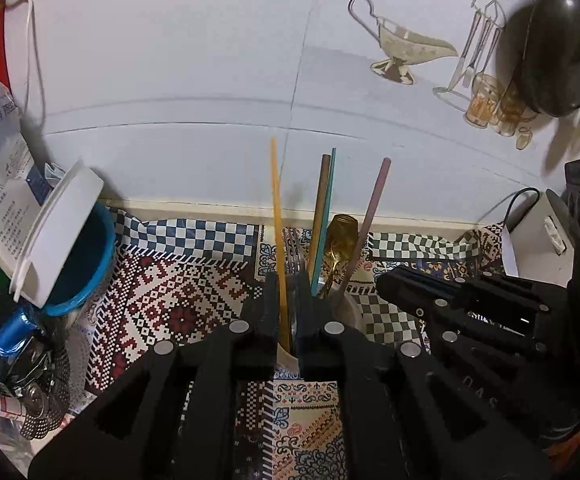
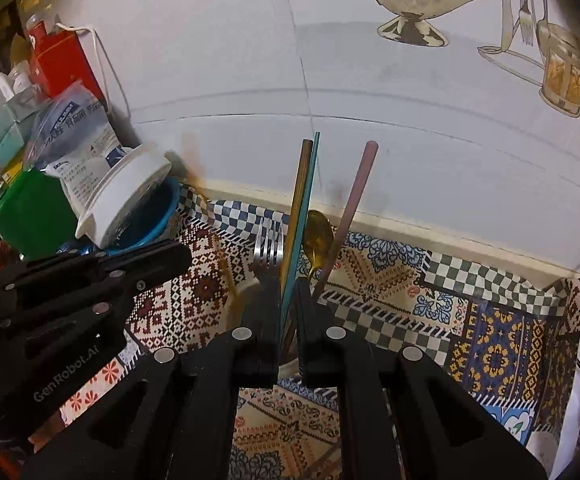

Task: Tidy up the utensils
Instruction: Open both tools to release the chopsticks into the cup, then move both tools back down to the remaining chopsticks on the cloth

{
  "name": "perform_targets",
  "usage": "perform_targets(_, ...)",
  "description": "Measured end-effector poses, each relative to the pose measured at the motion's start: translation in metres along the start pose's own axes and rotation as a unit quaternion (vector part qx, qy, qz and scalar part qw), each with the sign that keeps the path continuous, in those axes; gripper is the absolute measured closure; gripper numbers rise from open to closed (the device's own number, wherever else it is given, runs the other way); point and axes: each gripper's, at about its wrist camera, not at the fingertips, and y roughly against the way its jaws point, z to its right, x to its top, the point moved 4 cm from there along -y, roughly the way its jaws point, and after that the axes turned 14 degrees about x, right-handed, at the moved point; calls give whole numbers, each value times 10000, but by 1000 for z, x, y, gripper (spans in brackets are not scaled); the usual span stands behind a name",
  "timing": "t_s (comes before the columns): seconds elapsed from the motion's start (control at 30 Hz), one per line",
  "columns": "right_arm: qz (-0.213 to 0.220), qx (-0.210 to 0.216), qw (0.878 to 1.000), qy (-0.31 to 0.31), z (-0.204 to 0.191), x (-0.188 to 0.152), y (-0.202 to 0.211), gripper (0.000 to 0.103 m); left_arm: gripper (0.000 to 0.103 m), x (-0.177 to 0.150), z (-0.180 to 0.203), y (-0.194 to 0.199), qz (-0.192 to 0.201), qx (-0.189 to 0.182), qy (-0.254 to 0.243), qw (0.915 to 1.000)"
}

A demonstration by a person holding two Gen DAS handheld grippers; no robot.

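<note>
My left gripper (image 1: pixel 288 280) is shut on a thin yellow stick (image 1: pixel 277 208) that stands upright over a white cup (image 1: pixel 347 308). In the cup stand a brown stick (image 1: pixel 319 208), a teal stick (image 1: pixel 327 216), a pink stick (image 1: pixel 369 224), a gold spoon (image 1: pixel 341 232) and a fork (image 1: pixel 295 248). My right gripper (image 2: pixel 288 284) is shut on the teal stick (image 2: pixel 307 208), with the brown stick (image 2: pixel 299 200) right beside it. The fork (image 2: pixel 268 242), spoon (image 2: pixel 317 236) and pink stick (image 2: pixel 353 200) flank it. The two grippers sit side by side: the right gripper (image 1: pixel 393 286) and the left gripper (image 2: pixel 178 254) each show in the other's view.
A patterned cloth (image 1: pixel 178 304) covers the counter up to the white wall. At the left, a white tub (image 1: pixel 58 232) leans in a blue bowl (image 1: pixel 90 268) among bags and boxes. A white box (image 1: pixel 537 248) and a hanging black pan (image 1: pixel 557 48) are at the right.
</note>
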Motion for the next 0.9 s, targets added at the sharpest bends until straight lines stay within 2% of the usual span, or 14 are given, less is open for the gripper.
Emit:
perform_targets(0.13, 71, -11, 10000, 30, -4, -4, 14, 90, 95, 0, -2, 18, 150, 84, -43, 9998)
perform_targets(0.23, 224, -54, 9997, 118, -11, -6, 34, 83, 87, -2, -3, 35, 275, 95, -69, 9996)
perform_targets(0.37, 426, -135, 9988, 207, -20, -10, 59, 77, 85, -4, -2, 59, 461, 60, -89, 9989)
perform_targets(0.43, 520, -145, 9983, 218, -23, -13, 69, 73, 80, -7, -1, 71, 552, 30, -99, 9984)
perform_targets(0.5, 653, -216, 9973, 245, -27, -17, 83, 68, 70, -11, -1, 83, 647, 2, -112, 9978)
perform_targets(0.57, 732, -284, 9966, 248, -30, -22, 93, 64, 67, -16, 2, 93, 696, -46, -143, 9975)
perform_targets(0.77, 781, -504, 9956, 111, -33, -49, 110, 59, 65, -41, 11, 106, 570, -285, -354, 9973)
perform_targets(0.9, 628, -672, 9957, -80, -25, -76, 114, 58, 65, -64, 17, 101, 347, -347, -476, 9977)
